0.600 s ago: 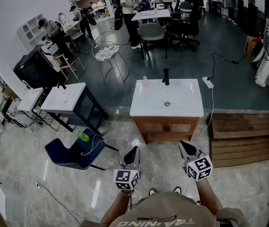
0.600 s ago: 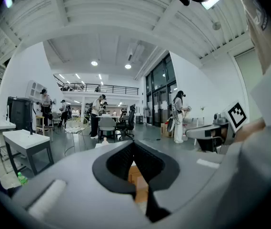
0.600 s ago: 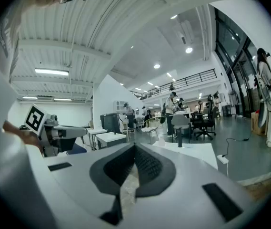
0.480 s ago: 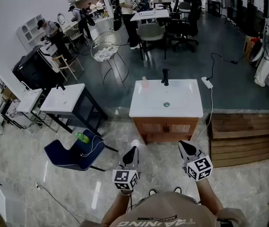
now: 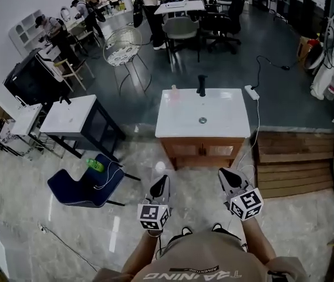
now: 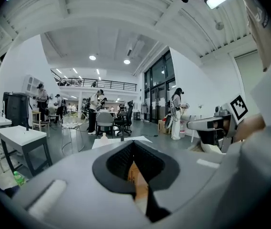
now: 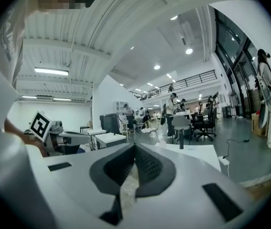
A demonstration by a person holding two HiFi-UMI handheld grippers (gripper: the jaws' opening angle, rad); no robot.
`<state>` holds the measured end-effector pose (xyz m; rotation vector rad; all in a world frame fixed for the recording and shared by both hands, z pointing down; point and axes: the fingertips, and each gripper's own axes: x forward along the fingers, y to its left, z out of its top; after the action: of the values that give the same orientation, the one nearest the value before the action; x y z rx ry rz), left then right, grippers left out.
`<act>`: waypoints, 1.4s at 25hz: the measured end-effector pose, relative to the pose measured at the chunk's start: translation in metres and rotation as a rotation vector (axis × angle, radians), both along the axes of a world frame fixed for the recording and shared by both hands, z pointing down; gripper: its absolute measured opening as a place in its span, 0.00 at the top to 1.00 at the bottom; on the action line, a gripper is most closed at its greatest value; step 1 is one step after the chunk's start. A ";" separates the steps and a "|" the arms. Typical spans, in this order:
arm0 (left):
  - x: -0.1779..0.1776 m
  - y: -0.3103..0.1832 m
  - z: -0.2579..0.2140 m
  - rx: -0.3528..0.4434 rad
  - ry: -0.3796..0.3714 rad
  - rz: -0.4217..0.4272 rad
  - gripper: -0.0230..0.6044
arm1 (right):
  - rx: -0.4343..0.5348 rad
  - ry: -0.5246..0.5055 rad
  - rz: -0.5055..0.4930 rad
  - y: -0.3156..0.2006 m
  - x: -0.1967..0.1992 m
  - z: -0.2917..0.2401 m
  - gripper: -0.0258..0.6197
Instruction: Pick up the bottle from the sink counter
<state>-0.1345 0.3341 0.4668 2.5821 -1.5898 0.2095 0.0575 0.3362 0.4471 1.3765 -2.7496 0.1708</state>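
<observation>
"Both tongs are shut, aren't they?"

"Yes. The left gripper (image 5: 162, 185) has its jaws pressed together with nothing between them, and the right gripper (image 5: 226, 176) looks the same. Both are held out roughly level in front of the person, over bare floor (image 5: 194, 188)."

"And the bottle?"

"The bottle (image 5: 175, 93) stands upright at the back left corner of the sink counter (image 5: 228, 128), just beside the tap (image 5: 201, 85). It's well apart from either gripper, so I'd call this the approach, with nothing grasped yet."

"What next, then?"

"I'd guess a step up to the counter, jaws opened, then a reach across the basin to the back edge. The left one looks better placed, and it'll need to keep clear of the tap."

"Anything you can't make out?"

"The bottle is small and pale from here, so I can't tell its cap or label. Past the left jaws it's only a speck (image 6: 104, 137). The hands are hidden under the marker cubes."
</observation>
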 end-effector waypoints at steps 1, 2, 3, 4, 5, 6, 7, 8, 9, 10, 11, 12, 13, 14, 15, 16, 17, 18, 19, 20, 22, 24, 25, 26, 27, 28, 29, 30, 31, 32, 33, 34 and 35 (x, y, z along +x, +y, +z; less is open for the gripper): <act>-0.002 -0.002 0.005 -0.003 -0.009 0.006 0.95 | -0.005 0.011 0.009 0.002 -0.002 0.004 0.94; -0.004 -0.002 0.012 -0.005 -0.022 0.010 0.95 | -0.014 0.020 0.016 0.004 -0.003 0.009 0.94; -0.008 -0.002 0.018 -0.005 -0.032 0.014 0.95 | -0.024 0.021 0.024 0.008 -0.005 0.014 0.94; -0.012 -0.002 0.024 -0.006 -0.032 0.022 0.95 | -0.031 0.014 0.033 0.012 -0.008 0.020 0.94; -0.016 -0.004 0.029 -0.007 -0.023 0.034 0.95 | -0.036 0.003 0.043 0.015 -0.012 0.025 0.94; -0.019 -0.008 0.033 -0.013 -0.007 0.048 0.95 | -0.040 -0.003 0.052 0.015 -0.016 0.028 0.94; -0.018 -0.011 0.036 -0.023 0.015 0.060 0.95 | -0.045 0.003 0.059 0.014 -0.018 0.029 0.94; -0.015 -0.012 0.037 -0.035 0.037 0.070 0.95 | -0.047 0.017 0.060 0.014 -0.019 0.028 0.94; -0.011 -0.012 0.037 -0.043 0.052 0.079 0.95 | -0.045 0.030 0.057 0.013 -0.019 0.026 0.94; -0.007 -0.012 0.036 -0.044 0.057 0.089 0.95 | -0.036 0.036 0.052 0.010 -0.020 0.023 0.94; -0.004 -0.014 0.034 -0.041 0.053 0.099 0.95 | -0.027 0.036 0.047 0.005 -0.021 0.021 0.94; -0.003 -0.019 0.031 -0.037 0.047 0.107 0.95 | -0.020 0.034 0.044 -0.002 -0.023 0.019 0.94; -0.001 -0.027 0.029 -0.034 0.041 0.111 0.95 | -0.015 0.034 0.042 -0.010 -0.025 0.018 0.94; 0.002 -0.036 0.026 -0.032 0.040 0.109 0.95 | -0.013 0.037 0.042 -0.019 -0.024 0.017 0.94; 0.006 -0.044 0.022 -0.030 0.045 0.106 0.95 | -0.012 0.040 0.038 -0.027 -0.021 0.016 0.94; 0.011 -0.049 0.018 -0.026 0.051 0.103 0.95 | -0.008 0.039 0.031 -0.034 -0.017 0.013 0.94; 0.015 -0.054 0.013 -0.018 0.050 0.102 0.95 | 0.002 0.032 0.024 -0.041 -0.013 0.010 0.94; 0.019 -0.059 0.008 -0.010 0.041 0.102 0.95 | 0.013 0.023 0.019 -0.048 -0.009 0.007 0.94; 0.023 -0.064 0.003 -0.005 0.032 0.103 0.95 | 0.024 0.014 0.017 -0.056 -0.004 0.004 0.94; 0.027 -0.071 -0.001 -0.005 0.035 0.105 0.95 | 0.032 0.005 0.018 -0.064 0.002 0.001 0.94; 0.037 -0.084 -0.007 -0.031 0.088 0.113 0.95 | 0.043 -0.014 0.023 -0.080 0.014 0.001 0.94; 0.042 -0.096 -0.010 -0.056 0.136 0.107 0.95 | 0.029 -0.039 0.024 -0.093 0.023 0.010 0.94; 0.043 -0.100 -0.010 -0.056 0.134 0.090 0.95 | 0.015 -0.055 0.018 -0.099 0.026 0.016 0.94; 0.042 -0.104 -0.009 -0.052 0.121 0.068 0.95 | 0.001 -0.067 0.008 -0.105 0.028 0.022 0.94; 0.042 -0.108 -0.010 -0.047 0.106 0.047 0.95 | -0.011 -0.075 -0.004 -0.112 0.029 0.027 0.94; 0.041 -0.113 -0.011 -0.046 0.094 0.030 0.95 | -0.020 -0.081 -0.016 -0.119 0.029 0.030 0.94; 0.041 -0.116 -0.012 -0.048 0.087 0.017 0.95 | -0.023 -0.088 -0.026 -0.127 0.030 0.032 0.94; 0.041 -0.117 -0.012 -0.054 0.084 0.010 0.95 | -0.022 -0.093 -0.034 -0.133 0.032 0.033 0.94; 0.041 -0.119 -0.010 -0.062 0.085 0.004 0.95 | -0.018 -0.092 -0.037 -0.140 0.033 0.036 0.94; 0.039 -0.121 -0.006 -0.071 0.086 -0.003 0.95 | -0.016 -0.085 -0.037 -0.148 0.034 0.039 0.94; 0.036 -0.124 -0.001 -0.082 0.086 -0.016 0.95 | -0.020 -0.076 -0.033 -0.156 0.035 0.044 0.94; 0.032 -0.128 0.005 -0.095 0.084 -0.033 0.95 | -0.030 -0.069 -0.028 -0.164 0.034 0.049 0.94; 0.028 -0.132 0.011 -0.109 0.082 -0.048 0.95 | -0.044 -0.067 -0.026 -0.171 0.033 0.054 0.94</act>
<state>-0.1064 0.2021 0.4775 2.4362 -1.5650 0.1784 0.0910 0.1656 0.5015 1.3479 -2.7985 0.2789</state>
